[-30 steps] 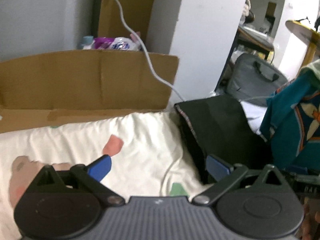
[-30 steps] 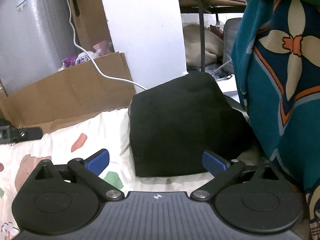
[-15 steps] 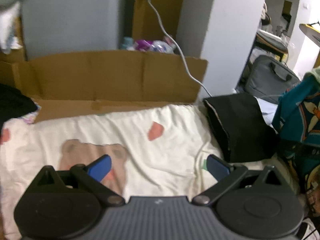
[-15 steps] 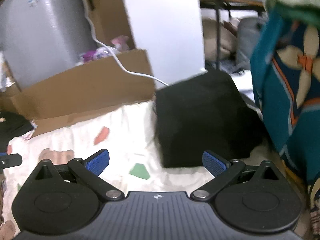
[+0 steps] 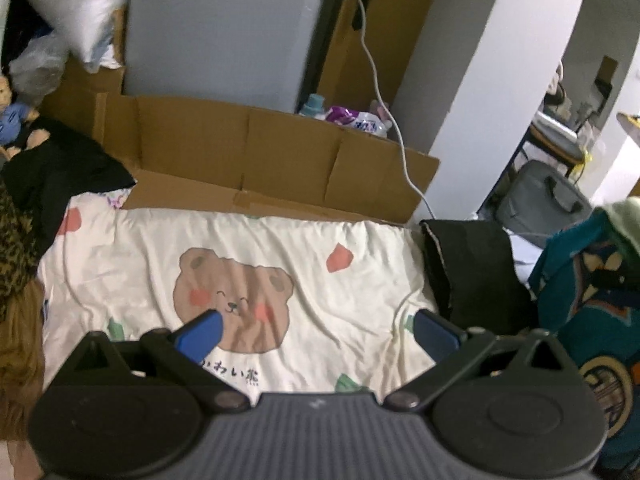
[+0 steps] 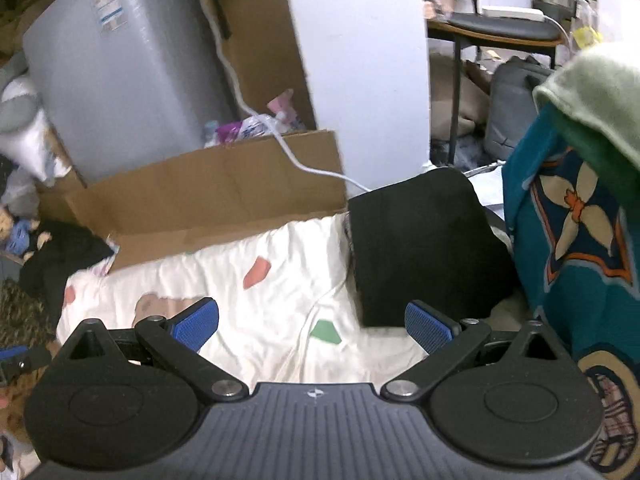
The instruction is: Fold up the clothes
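A folded black garment (image 5: 476, 272) lies at the right end of a cream bear-print sheet (image 5: 240, 264); it also shows in the right wrist view (image 6: 424, 248). A loose black garment (image 5: 60, 176) lies at the sheet's far left corner (image 6: 64, 256). A teal patterned garment (image 6: 580, 240) hangs at the right (image 5: 588, 300). My left gripper (image 5: 316, 334) is open and empty above the sheet. My right gripper (image 6: 312, 322) is open and empty, its right finger near the folded garment's front edge.
A flattened cardboard box (image 5: 260, 160) lines the sheet's far edge. A white cable (image 6: 288, 152) runs down to the folded garment. A grey cylinder (image 6: 132, 60) and a white pillar (image 6: 360, 60) stand behind. Leopard-print fabric (image 5: 16, 248) lies at the left.
Both grippers have pulled back and swung left, away from the folded black garment. The bear print and the left black garment have come into the left wrist view. Both stay open.
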The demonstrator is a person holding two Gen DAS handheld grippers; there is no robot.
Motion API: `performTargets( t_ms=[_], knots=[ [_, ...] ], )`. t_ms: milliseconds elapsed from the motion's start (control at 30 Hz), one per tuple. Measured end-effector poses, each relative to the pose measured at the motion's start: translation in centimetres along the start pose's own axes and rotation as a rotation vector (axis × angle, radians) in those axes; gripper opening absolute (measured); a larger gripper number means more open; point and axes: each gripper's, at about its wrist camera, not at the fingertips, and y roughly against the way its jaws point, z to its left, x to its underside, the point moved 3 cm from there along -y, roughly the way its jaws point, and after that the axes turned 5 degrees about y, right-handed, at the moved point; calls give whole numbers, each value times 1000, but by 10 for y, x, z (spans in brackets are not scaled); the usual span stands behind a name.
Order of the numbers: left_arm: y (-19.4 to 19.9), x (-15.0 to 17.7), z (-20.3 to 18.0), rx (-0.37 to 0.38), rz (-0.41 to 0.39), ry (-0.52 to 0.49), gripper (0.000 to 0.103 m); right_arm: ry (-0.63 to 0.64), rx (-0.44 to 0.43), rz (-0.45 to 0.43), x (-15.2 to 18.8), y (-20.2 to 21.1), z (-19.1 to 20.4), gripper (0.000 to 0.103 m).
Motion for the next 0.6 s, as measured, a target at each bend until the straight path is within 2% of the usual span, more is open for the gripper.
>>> performTargets(
  t_ms=[233, 367, 600],
  knots=[
    [36, 0, 7, -1, -24, 9, 103, -129, -59, 91, -6, 43, 25, 102],
    [57, 2, 10, 13, -39, -5, 103, -113, -63, 93, -1, 64, 55, 102],
    [87, 17, 21, 10, -54, -35, 103, -32, 0, 42, 7, 85, 99, 102]
  ],
)
